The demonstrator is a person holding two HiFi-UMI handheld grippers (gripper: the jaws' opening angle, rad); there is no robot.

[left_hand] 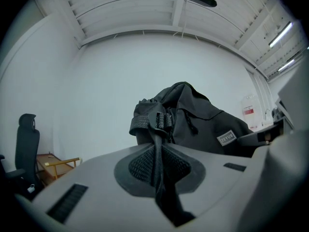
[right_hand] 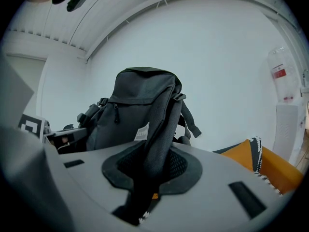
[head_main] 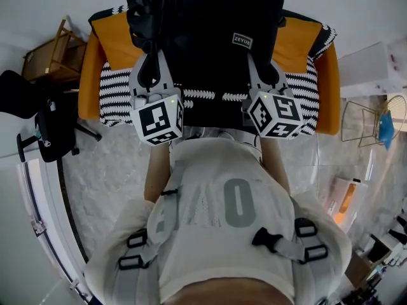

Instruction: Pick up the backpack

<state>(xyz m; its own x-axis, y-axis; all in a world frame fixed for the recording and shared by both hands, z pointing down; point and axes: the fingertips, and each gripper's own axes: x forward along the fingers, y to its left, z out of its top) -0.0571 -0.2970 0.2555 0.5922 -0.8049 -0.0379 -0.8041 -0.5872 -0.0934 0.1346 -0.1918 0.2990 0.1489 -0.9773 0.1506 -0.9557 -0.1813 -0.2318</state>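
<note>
You pinch the backpack (head_main: 210, 37) from 2 sides, left gripper (left_hand: 157, 166) clamped on a thin webbing strap (left_hand: 157, 146), right gripper (right_hand: 153, 166) on the padded shoulder strap (right_hand: 161, 129), so it rides upright just ahead of both tools.

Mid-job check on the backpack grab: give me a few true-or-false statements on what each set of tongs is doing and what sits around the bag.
1. The left tongs are shut on a thin webbing strap of the backpack. True.
2. The right tongs stand open and empty. False: they are clamped on a wide padded strap of the backpack.
3. The backpack is dark and carries a small logo patch. True.
4. The armchair by the backpack is blue. False: it is orange, with a black-and-white striped cover on it.
</note>
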